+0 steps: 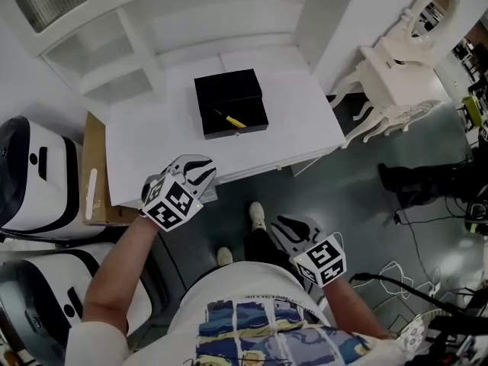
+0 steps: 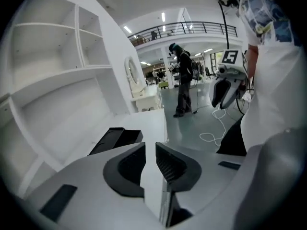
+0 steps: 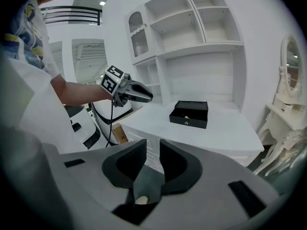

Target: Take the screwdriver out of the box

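An open black box (image 1: 229,104) stands on the white table (image 1: 152,139), with the yellow screwdriver (image 1: 231,120) lying inside near its front wall. My left gripper (image 1: 204,175) hovers at the table's front edge, short of the box, its jaws a little apart and empty. In the left gripper view the left gripper (image 2: 150,159) points past the box (image 2: 115,139). My right gripper (image 1: 276,229) hangs lower, over the floor in front of the table, open and empty. In the right gripper view the right gripper (image 3: 153,162) faces the box (image 3: 189,114) and the screwdriver (image 3: 188,118) from afar.
White shelving (image 1: 206,21) backs the table. A white dressing table with a mirror (image 1: 396,75) stands at the right. A cardboard box (image 1: 95,166) and white-and-black machines (image 1: 30,174) sit at the left. Cables (image 1: 396,273) lie on the floor. A person (image 2: 184,85) stands far off.
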A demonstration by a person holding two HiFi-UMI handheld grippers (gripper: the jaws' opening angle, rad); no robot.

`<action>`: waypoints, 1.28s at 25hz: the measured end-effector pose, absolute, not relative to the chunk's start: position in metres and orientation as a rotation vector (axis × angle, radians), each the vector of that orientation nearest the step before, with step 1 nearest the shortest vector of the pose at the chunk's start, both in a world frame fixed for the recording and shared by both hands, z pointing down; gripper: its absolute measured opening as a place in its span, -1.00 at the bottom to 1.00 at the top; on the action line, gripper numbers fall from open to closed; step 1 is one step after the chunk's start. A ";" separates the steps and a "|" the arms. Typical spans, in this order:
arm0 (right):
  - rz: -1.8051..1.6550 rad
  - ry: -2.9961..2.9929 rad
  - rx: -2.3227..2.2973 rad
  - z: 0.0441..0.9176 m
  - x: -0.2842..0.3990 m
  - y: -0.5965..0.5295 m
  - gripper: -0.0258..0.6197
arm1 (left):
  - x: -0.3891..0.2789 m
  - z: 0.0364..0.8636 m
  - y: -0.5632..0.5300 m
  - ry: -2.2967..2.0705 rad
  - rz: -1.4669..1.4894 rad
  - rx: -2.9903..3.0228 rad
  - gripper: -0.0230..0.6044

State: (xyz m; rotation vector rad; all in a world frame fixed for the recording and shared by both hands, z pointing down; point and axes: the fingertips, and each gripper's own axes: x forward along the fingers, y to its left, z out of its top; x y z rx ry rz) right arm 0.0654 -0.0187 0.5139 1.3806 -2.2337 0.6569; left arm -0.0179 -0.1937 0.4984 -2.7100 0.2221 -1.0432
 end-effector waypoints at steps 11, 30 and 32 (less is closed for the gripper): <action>0.689 -2.325 1.258 0.514 0.166 -0.129 -0.60 | 0.069 0.554 -0.326 0.063 -1.407 -2.387 -0.68; 0.834 -2.317 1.182 0.545 0.242 -0.178 -0.60 | 0.108 0.685 -0.364 -0.435 -1.731 -1.935 -0.61; 0.845 -2.314 1.181 0.547 0.246 -0.179 -0.60 | 0.109 0.690 -0.363 -0.469 -1.745 -1.920 -0.57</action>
